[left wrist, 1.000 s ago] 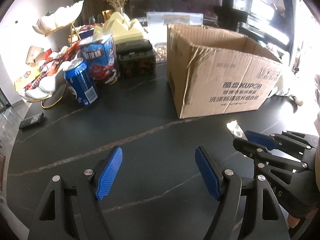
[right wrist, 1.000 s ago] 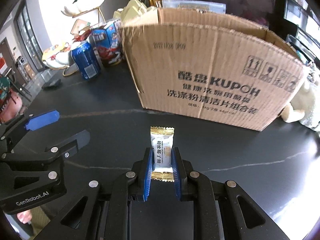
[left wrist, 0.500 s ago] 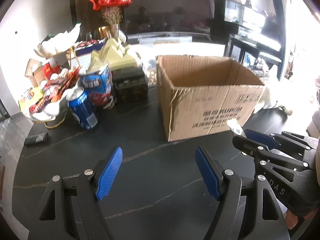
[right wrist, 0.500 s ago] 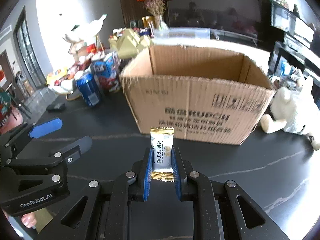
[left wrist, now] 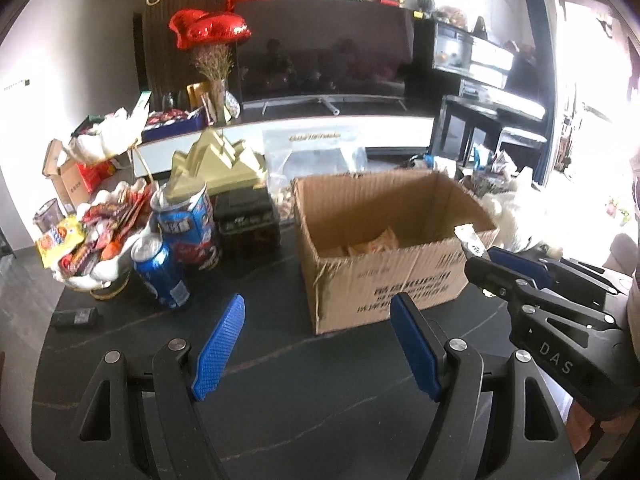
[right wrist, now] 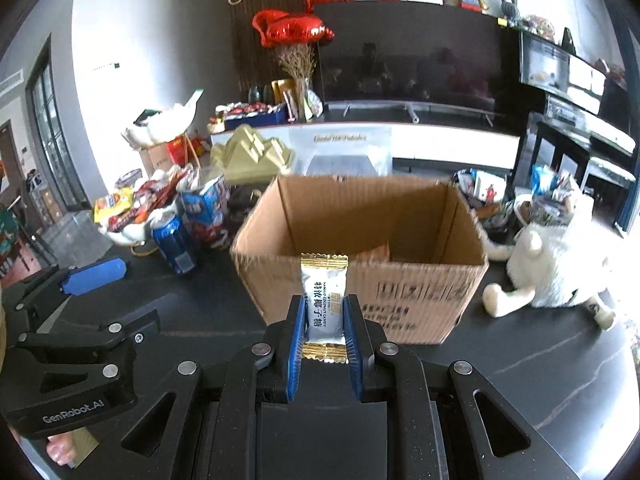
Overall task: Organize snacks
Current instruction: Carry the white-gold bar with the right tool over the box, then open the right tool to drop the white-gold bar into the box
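Observation:
My right gripper [right wrist: 323, 312] is shut on a small white candy packet [right wrist: 323, 300] with gold ends, held upright in front of the near wall of an open cardboard box [right wrist: 416, 304]. From the left wrist view the same packet [left wrist: 469, 240] pokes out of the right gripper [left wrist: 482, 260] at the box's right front corner. The box [left wrist: 352, 300] holds some orange-wrapped snacks [left wrist: 372, 246] at its bottom. My left gripper [left wrist: 316, 346] stands open above the dark table [left wrist: 280, 380], left of and in front of the box, with nothing between its blue pads.
Left of the box stand a blue soda can [left wrist: 160, 272], a blue snack canister [left wrist: 188, 224], a black tin [left wrist: 248, 228] and a white dish piled with snack packets [left wrist: 92, 240]. A white plush toy [right wrist: 560, 268] lies right of the box. A small black object [left wrist: 76, 317] lies at the table's left edge.
Both grippers have risen, so the box's inside now shows. The right gripper still grips the candy packet, now level with the box's rim. The left stays open.

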{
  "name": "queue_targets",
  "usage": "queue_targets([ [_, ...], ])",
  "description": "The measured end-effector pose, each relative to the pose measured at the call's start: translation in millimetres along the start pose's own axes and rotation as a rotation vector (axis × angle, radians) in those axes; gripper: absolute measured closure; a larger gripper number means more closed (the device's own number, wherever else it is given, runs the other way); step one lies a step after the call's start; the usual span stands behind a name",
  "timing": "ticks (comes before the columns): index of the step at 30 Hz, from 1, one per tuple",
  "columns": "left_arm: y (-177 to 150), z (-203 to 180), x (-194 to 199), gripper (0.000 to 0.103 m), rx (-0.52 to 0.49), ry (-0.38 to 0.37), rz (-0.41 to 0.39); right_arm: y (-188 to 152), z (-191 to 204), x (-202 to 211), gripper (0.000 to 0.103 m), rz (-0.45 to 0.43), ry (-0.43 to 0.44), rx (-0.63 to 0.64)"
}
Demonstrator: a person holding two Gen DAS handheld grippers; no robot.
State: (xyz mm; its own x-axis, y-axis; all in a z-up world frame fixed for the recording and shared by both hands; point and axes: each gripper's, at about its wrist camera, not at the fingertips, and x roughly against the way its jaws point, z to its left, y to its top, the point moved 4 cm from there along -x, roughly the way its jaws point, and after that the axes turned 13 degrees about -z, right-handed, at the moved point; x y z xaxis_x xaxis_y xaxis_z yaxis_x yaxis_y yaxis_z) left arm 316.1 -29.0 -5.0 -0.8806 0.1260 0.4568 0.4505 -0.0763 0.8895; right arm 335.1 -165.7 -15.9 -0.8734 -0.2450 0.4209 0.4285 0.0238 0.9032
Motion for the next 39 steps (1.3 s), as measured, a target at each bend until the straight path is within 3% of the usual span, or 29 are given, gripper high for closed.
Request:
queue_targets([
  [6,26.1,-2.4,-0.6,0.028,-0.014,0.005,-0.034,22.7,-4.6,1.3,0.082,-0.038,-0.027,0.008],
  [15,51.4,-0.7,-12.9,0.026,-0.008,-0.009,-0.022,52.7,-10.2,-7.8,0.082,-0.057,-0.052,0.044],
  [33,68.9,6.6,-57.6,0.026,-0.002,0.006,0.039,81.9,-37.7,-61.5,0.082,0.002,-0.151,0.047],
  [34,69.3,6.8,-58.8,0.026,0.0,0.007,0.039,82.1,-39.9,-63.1,0.074,0.004,-0.169,0.049],
  [35,69.7,6.8,-59.0,0.026,0.001,0.009,0.039,82.1,-41.2,-63.3,0.056,0.004,-0.182,0.05],
  [36,70.3,7.0,-59.1,0.025,0.0,0.011,0.036,81.7,-42.5,-62.1,0.049,-0.003,-0.195,0.047],
  [39,68.5,5.6,-56.2,0.022,-0.016,0.026,0.026,78.7,-45.9,-56.8,0.046,-0.014,-0.222,0.049],
])
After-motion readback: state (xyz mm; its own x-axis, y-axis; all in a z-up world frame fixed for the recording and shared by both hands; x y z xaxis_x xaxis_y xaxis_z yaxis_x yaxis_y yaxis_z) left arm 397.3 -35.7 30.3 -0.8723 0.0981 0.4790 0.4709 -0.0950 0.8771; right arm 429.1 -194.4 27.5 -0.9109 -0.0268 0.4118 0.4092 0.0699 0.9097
